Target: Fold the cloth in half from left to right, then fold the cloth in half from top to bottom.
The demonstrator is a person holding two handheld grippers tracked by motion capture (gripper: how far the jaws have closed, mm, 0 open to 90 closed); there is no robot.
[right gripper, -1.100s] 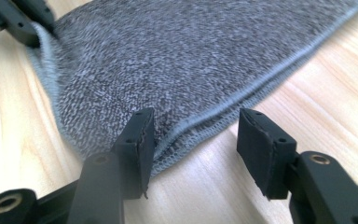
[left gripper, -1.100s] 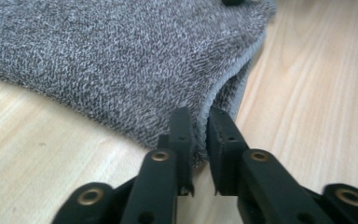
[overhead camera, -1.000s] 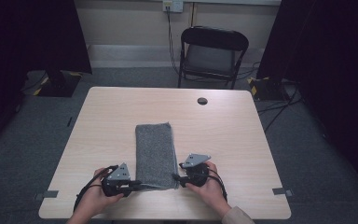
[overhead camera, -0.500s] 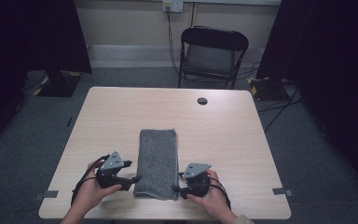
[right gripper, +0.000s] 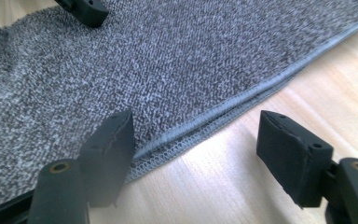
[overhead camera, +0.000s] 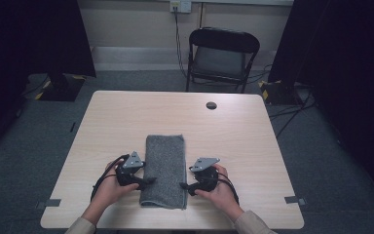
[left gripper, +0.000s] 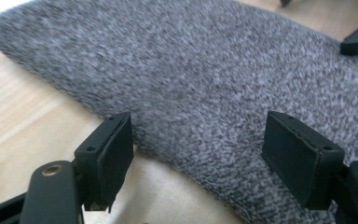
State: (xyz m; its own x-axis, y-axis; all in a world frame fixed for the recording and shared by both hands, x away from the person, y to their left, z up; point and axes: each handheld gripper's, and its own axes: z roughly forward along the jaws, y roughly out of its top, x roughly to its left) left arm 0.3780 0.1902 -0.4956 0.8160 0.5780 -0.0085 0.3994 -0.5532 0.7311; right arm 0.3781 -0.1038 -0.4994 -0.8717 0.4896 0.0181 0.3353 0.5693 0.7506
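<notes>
A folded grey towel lies flat on the pale wooden worktop, its long side running away from the person, its near end close to the worktop's front edge; it sits a little left of the middle, between the two hands. The left tongs rest at the towel's left long edge, held in the person's left hand, tips just over the cloth; the right tongs sit at the towel's right long edge, held in the right hand, tips at the border. In the left gripper view the left tongs stand wide open, nothing between the jaws, the rounded folded edge of the towel passing beneath the gap; the tips of the other tongs show at the top right corner. In the right gripper view the right tongs also stand spread apart and empty; the towel's stitched hem runs slantwise through the gap, cloth to one side, bare worktop to the other. Farther off on the worktop, well apart from the towel, a small dark round disc lies near the far edge; behind the worktop stands a black folding chair on the grey floor.
</notes>
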